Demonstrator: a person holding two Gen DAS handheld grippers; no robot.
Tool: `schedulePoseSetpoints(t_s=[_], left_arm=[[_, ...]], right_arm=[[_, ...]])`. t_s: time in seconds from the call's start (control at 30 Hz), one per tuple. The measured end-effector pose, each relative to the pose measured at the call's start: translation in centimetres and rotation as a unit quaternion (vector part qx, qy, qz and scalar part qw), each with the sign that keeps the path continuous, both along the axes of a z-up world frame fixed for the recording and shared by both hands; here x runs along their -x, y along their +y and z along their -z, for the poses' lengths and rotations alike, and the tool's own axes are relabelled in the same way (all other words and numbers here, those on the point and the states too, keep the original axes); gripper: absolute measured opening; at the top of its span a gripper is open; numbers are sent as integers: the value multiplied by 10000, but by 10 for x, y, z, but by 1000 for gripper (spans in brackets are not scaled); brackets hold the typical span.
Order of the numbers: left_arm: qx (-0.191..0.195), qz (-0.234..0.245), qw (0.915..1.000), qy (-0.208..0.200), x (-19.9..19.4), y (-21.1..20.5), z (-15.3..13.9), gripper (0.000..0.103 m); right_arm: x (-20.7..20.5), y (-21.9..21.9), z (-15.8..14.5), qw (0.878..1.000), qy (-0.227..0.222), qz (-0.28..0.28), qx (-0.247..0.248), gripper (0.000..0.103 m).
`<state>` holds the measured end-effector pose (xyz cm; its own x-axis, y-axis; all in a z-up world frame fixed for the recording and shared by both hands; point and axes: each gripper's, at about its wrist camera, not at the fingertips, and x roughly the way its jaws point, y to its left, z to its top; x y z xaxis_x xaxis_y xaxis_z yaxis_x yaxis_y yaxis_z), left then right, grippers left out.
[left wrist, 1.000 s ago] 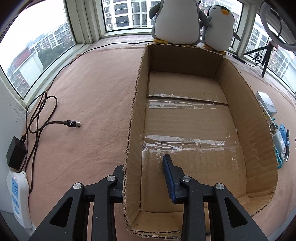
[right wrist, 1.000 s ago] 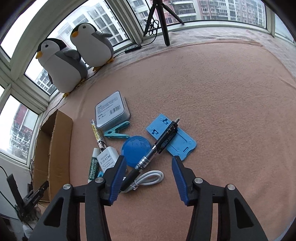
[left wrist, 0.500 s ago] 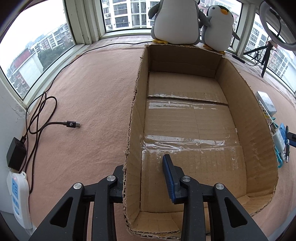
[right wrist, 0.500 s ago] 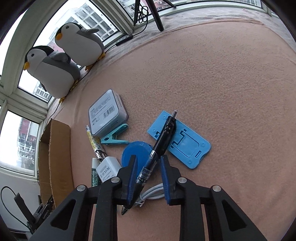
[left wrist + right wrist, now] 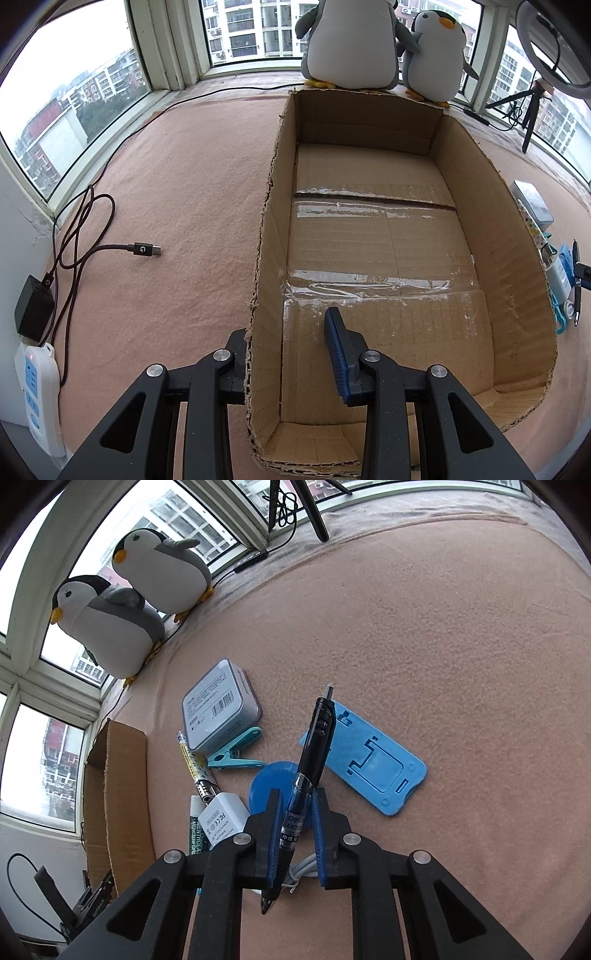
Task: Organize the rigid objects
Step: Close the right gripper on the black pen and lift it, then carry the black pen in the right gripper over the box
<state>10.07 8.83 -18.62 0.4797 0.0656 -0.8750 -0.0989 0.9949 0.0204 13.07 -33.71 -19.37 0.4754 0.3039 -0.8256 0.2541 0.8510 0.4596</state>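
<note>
My right gripper [image 5: 295,827] is clamped on the black retractable gel pen with the clear lower barrel [image 5: 310,760], its blue pads [image 5: 274,834] pressing either side of the printed section near the tip. The pen angles up away from me, its clip end over the flat blue plastic phone stand [image 5: 364,762] and its point hanging below my jaws. I judge it light and stiff, but the smooth round barrel could roll or pivot between the pads, so I would rather hold nearer its middle than this low down. I can read "deli" on the barrel; the line beneath it is too small to make out.

My left gripper [image 5: 291,354] is closed down on the side wall of the open brown cardboard box [image 5: 491,206], one finger outside and one inside, steadying it. The box is bare inside, with shiny tape across its floor.

Lying on the pink blanket [image 5: 424,627] near the pen are a grey square tin with a barcode label [image 5: 218,705], a teal plastic clip [image 5: 236,753], a round blue lid [image 5: 269,782], a white charger plug [image 5: 221,818] marked "FC CE", a green tube [image 5: 192,830] reading "MENTHOLA", and a patterned slim pen [image 5: 194,766].
</note>
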Motion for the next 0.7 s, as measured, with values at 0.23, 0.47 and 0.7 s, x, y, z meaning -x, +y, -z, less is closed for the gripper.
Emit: schedulePoseSetpoints(t_s=[0.23,0.47,0.7], left_arm=[[1,6,10000,-8,0,0,0,34],[-8,12,10000,-13,0,0,0,34],[-21,22,10000,-17,0,-1,0,34]], right_arm=[[6,-5,-7,9999,-76,85,-11,12],[14,-10,-16,9996,-208,186,-19,11],[20,-8,-30,9992,-352,191,88,10]])
